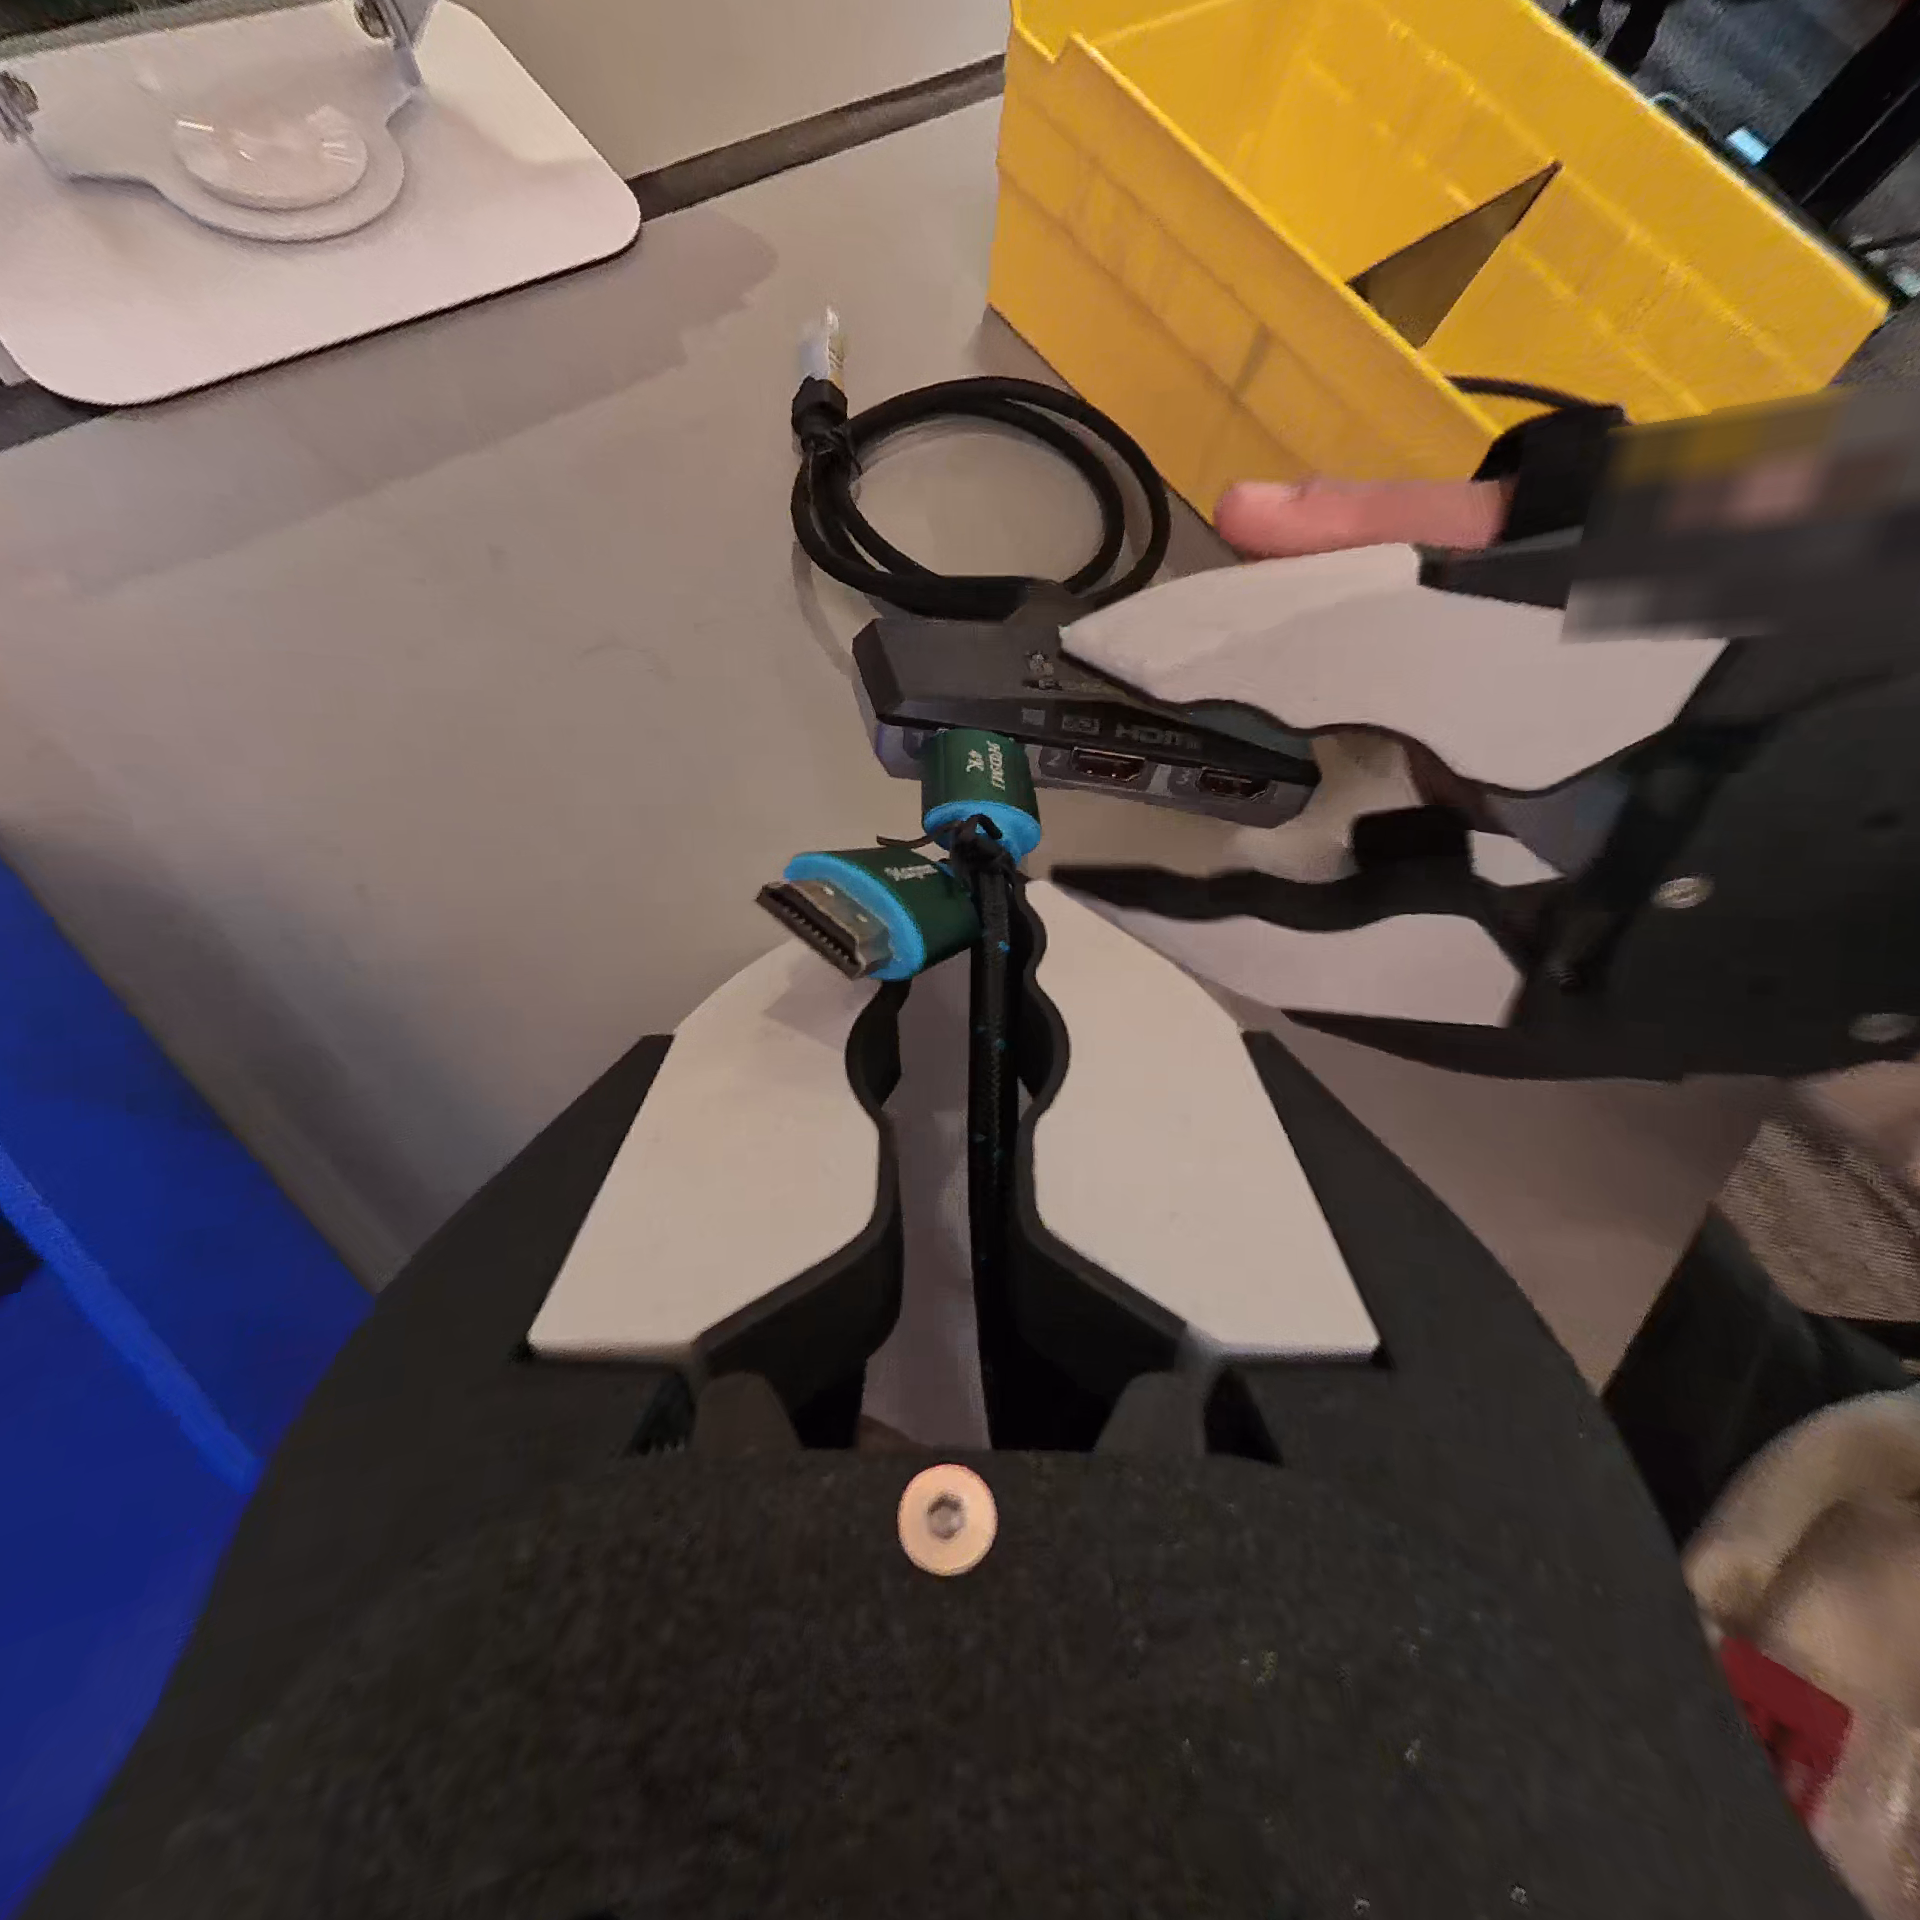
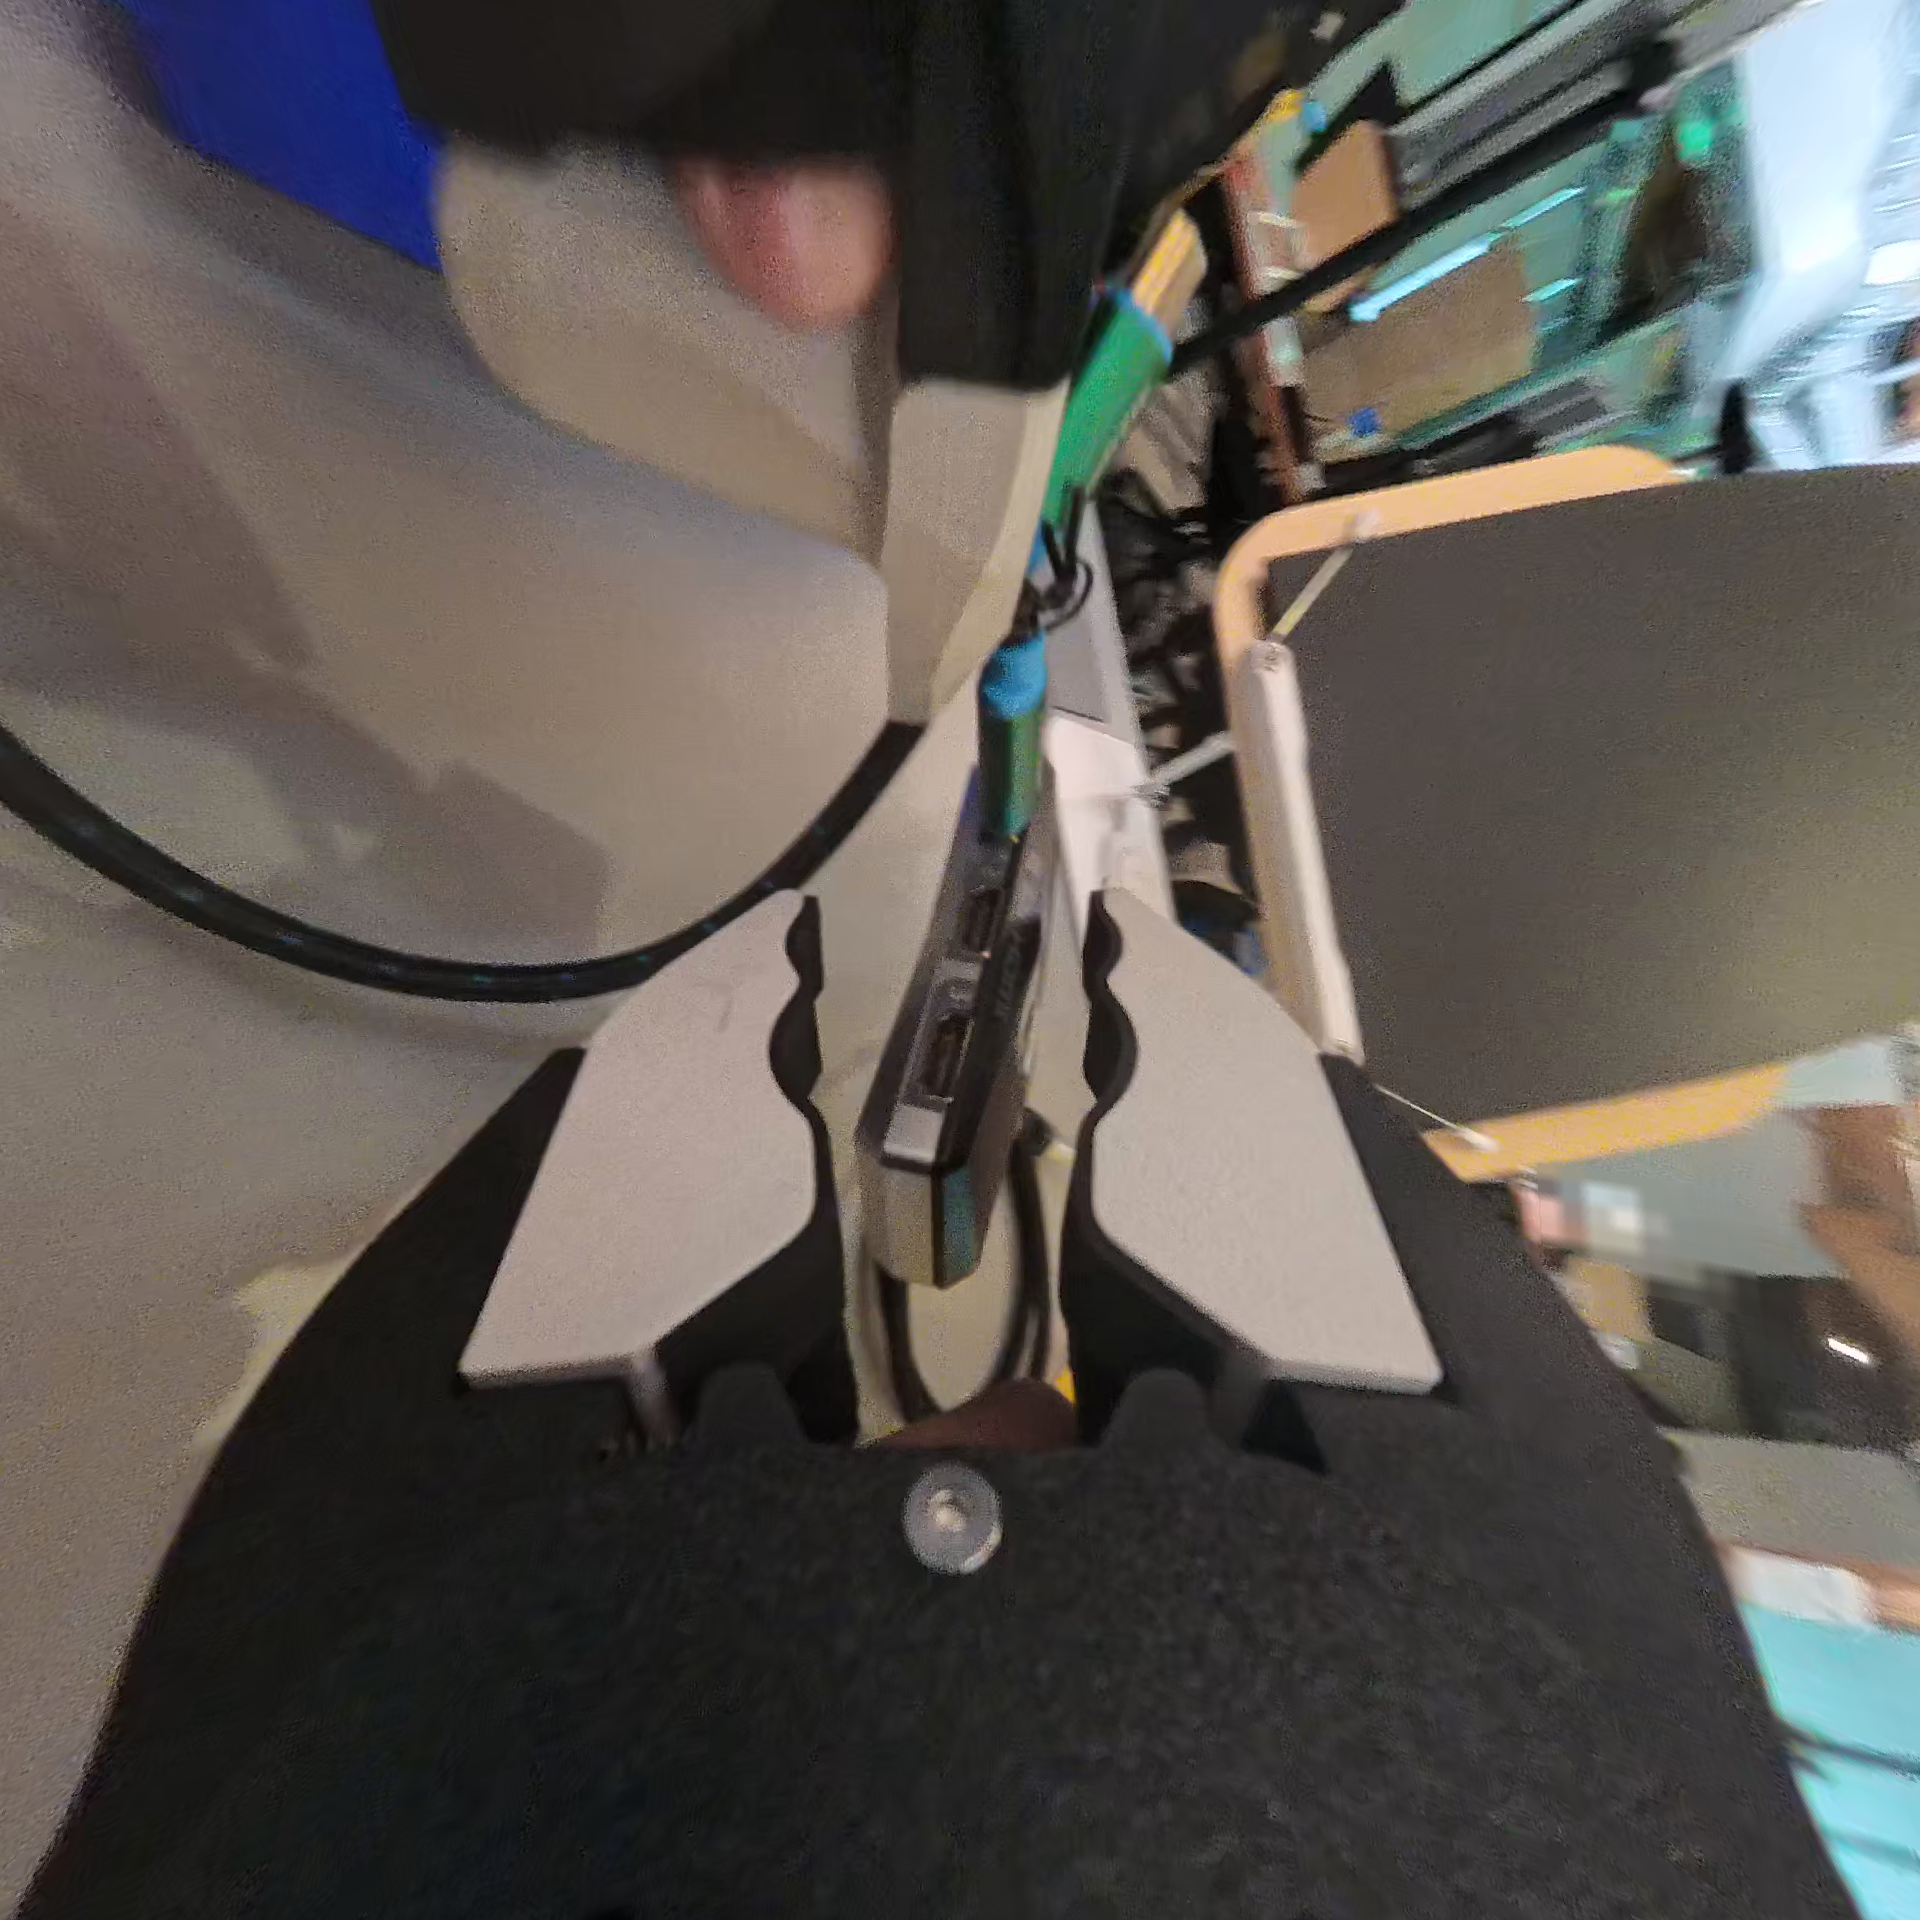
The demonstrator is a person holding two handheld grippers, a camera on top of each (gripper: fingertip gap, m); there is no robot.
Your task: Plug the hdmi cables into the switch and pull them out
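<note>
The black HDMI switch point(image 1: 977, 670) sits on the grey table, ports facing me. One green plug with a blue collar point(image 1: 971, 779) is in its leftmost port. Its black braided cable point(image 1: 987, 1091) runs back between my left gripper's point(image 1: 951, 951) fingers, which stand narrowly apart with table showing beside the cable. A second green plug point(image 1: 873, 914) hangs free over the left fingertip. My right gripper point(image 1: 1065, 769) is open, one finger on the switch's top, the other in front. In the right wrist view the switch point(image 2: 940, 1091) lies between the right gripper's point(image 2: 951, 904) spread fingers, with a gap each side.
The switch's own black cable point(image 1: 831, 520) lies coiled behind it. A yellow bin point(image 1: 1247, 260) stands at the back right and a white stand base point(image 1: 260, 260) at the back left. A blue surface point(image 1: 104, 1247) lies at the left. A black cable loop point(image 2: 416, 966) crosses the table. The tips of one gripper are about 4 cm away from the tips of the other.
</note>
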